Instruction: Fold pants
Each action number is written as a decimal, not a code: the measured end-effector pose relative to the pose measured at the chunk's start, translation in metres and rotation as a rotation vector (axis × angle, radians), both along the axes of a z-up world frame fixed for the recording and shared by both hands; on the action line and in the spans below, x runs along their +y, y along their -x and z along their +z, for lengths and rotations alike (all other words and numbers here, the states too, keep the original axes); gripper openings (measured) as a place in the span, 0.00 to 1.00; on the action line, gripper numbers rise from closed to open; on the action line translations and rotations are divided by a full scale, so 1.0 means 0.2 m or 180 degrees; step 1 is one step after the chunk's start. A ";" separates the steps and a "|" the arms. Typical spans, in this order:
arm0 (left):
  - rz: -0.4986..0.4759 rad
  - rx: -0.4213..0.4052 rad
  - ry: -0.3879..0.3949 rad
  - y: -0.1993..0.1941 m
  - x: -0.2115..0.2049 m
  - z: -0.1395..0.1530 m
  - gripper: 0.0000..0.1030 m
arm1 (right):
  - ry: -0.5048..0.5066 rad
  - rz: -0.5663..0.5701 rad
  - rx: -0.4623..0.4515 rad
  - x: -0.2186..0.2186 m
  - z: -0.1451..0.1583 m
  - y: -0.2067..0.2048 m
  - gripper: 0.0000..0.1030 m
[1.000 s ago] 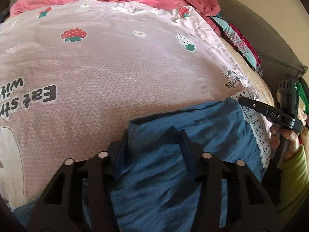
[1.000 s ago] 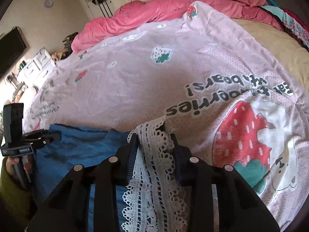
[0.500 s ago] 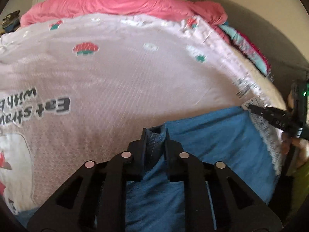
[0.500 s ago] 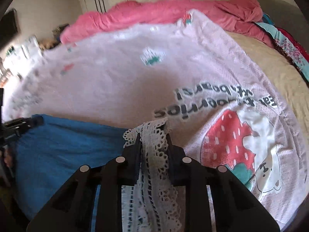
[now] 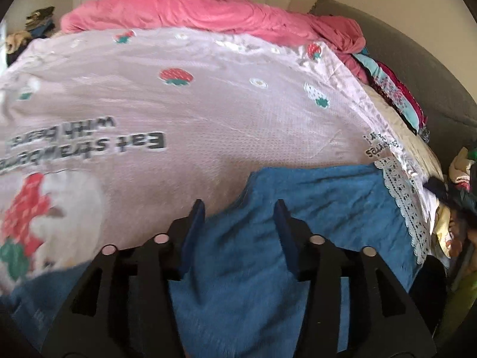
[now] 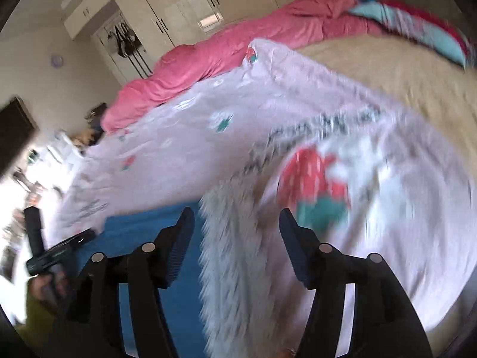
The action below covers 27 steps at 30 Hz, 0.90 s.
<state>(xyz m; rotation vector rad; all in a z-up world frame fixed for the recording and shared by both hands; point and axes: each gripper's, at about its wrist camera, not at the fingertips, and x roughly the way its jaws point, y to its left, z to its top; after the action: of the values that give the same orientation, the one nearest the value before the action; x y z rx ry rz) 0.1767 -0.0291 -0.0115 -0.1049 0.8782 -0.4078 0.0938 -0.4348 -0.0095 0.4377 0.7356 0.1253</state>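
Note:
The blue pants (image 5: pixel 313 208) with a white lace hem (image 5: pixel 402 197) lie on a pale pink strawberry-print blanket (image 5: pixel 179 95). In the left wrist view my left gripper (image 5: pixel 238 208) is open, jaws spread over the blue fabric's upper edge, holding nothing. In the right wrist view, which is blurred, my right gripper (image 6: pixel 237 217) is open above the lace hem (image 6: pixel 232 238), with the blue cloth (image 6: pixel 155 217) to its left. The left gripper (image 6: pixel 59 250) and the hand holding it show at the far left of that view.
A rumpled pink duvet (image 5: pixel 193 12) lies along the bed's far side. Patterned clothes (image 5: pixel 396 95) are piled at the right by a grey headboard (image 5: pixel 417 59). A tan sheet (image 6: pixel 387 68) and white wardrobes (image 6: pixel 193 9) show in the right wrist view.
Both grippers have opened and let go: the left released the blue fabric's edge, the right released the lace hem. The pants now lie flat on the blanket. The right view has swung and blurred.

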 end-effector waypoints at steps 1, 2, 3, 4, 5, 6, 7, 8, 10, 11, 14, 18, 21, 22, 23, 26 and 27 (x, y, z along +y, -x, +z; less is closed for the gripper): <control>0.0024 -0.0037 0.0010 0.05 0.02 0.02 0.42 | 0.0009 0.0043 0.0070 0.01 -0.02 0.08 0.56; 0.0049 -0.0054 0.0011 0.09 0.03 0.03 0.44 | 0.0044 0.0063 0.0119 0.03 -0.03 0.12 0.56; 0.0067 -0.0069 0.0015 0.13 0.05 0.04 0.45 | 0.0086 0.0107 0.0206 0.04 -0.05 0.17 0.56; 0.0085 -0.0088 0.0034 0.18 0.06 0.04 0.46 | 0.0099 0.0133 0.0249 0.04 -0.05 0.19 0.57; 0.0114 -0.0102 0.0052 0.23 0.08 0.05 0.48 | 0.0109 0.0172 0.0302 0.04 -0.06 0.22 0.57; 0.0135 -0.0099 0.0059 0.26 0.10 0.05 0.49 | 0.0105 0.0231 0.0333 0.04 -0.07 0.24 0.57; 0.0162 -0.0086 0.0072 0.32 0.12 0.05 0.50 | 0.0122 0.0280 0.0357 0.05 -0.08 0.26 0.57; 0.0194 -0.0068 0.0067 0.37 0.15 0.04 0.53 | 0.0149 0.0298 0.0381 0.06 -0.09 0.27 0.57; 0.0247 -0.0021 -0.0004 0.44 0.18 0.02 0.57 | 0.0192 0.0307 0.0483 0.06 -0.12 0.26 0.57; 0.0268 0.0010 -0.0048 0.46 0.20 0.00 0.57 | 0.0181 0.0302 0.0532 0.06 -0.14 0.26 0.57; 0.0328 0.0086 -0.0181 0.50 0.24 -0.06 0.57 | 0.0131 0.0447 0.0601 0.10 -0.19 0.25 0.52; 0.0368 0.0129 -0.0430 0.52 0.21 -0.10 0.57 | 0.0252 0.0575 0.0573 0.15 -0.20 0.26 0.31; 0.0370 0.0127 -0.0484 0.52 0.21 -0.11 0.57 | 0.0406 0.0663 0.0536 0.18 -0.18 0.29 0.23; 0.0372 0.0133 -0.0455 0.52 0.22 -0.11 0.57 | 0.0545 0.0654 0.0532 0.20 -0.18 0.30 0.22; 0.0380 0.0138 -0.0428 0.52 0.24 -0.11 0.57 | 0.0618 0.0660 0.0551 0.20 -0.17 0.31 0.22; 0.0381 0.0145 -0.0390 0.52 0.26 -0.12 0.57 | 0.0715 0.0615 0.0661 0.17 -0.19 0.31 0.23; 0.0378 0.0147 -0.0379 0.51 0.26 -0.12 0.57 | 0.0716 0.0604 0.0698 0.17 -0.21 0.31 0.24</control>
<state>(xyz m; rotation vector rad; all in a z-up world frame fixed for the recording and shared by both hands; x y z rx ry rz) 0.0737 0.0234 -0.0353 -0.0565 0.9347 -0.2425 0.0322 -0.4017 -0.0513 0.1671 0.9955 0.1722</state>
